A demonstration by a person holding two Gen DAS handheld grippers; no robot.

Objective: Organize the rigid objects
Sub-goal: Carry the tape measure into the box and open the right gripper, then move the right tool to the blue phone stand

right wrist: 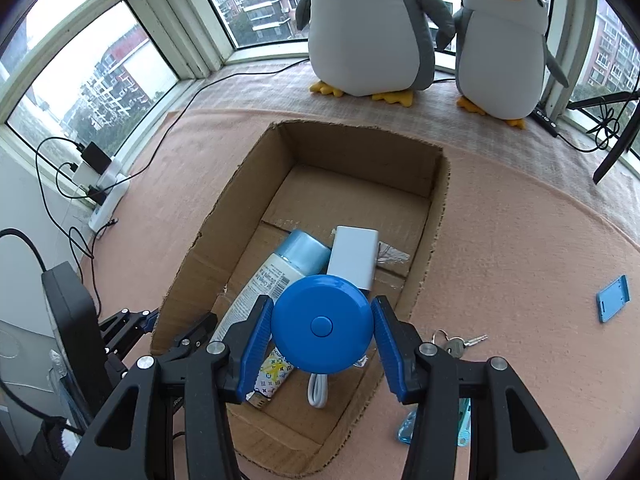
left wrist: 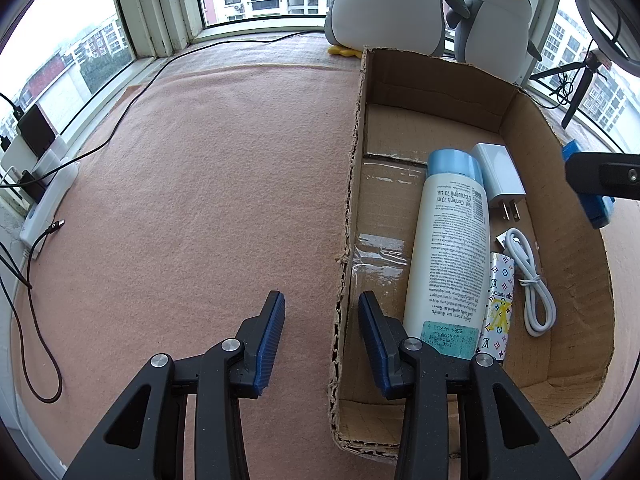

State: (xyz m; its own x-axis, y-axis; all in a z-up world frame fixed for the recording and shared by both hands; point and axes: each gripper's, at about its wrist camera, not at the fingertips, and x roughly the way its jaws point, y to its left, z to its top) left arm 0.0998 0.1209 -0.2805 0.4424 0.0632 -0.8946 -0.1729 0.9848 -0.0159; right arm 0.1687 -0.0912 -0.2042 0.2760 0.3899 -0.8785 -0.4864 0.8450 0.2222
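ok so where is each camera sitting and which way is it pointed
Left wrist: on the left gripper, low over the pink felt mat, looking along the brown cardboard box wall toward the window; its open fingers straddle that wall.
Right wrist: on the right gripper, above the box's near end, angled down into it; its fingers hold a round blue tape measure.
Shared: box, white bottle with a blue cap, white plug charger, two plush penguins.

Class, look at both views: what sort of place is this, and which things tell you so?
Probably a bay-window ledge in a high-rise flat: wraparound windows facing apartment blocks, two plush penguins on the sill, and a pink felt mat holding a cardboard box.
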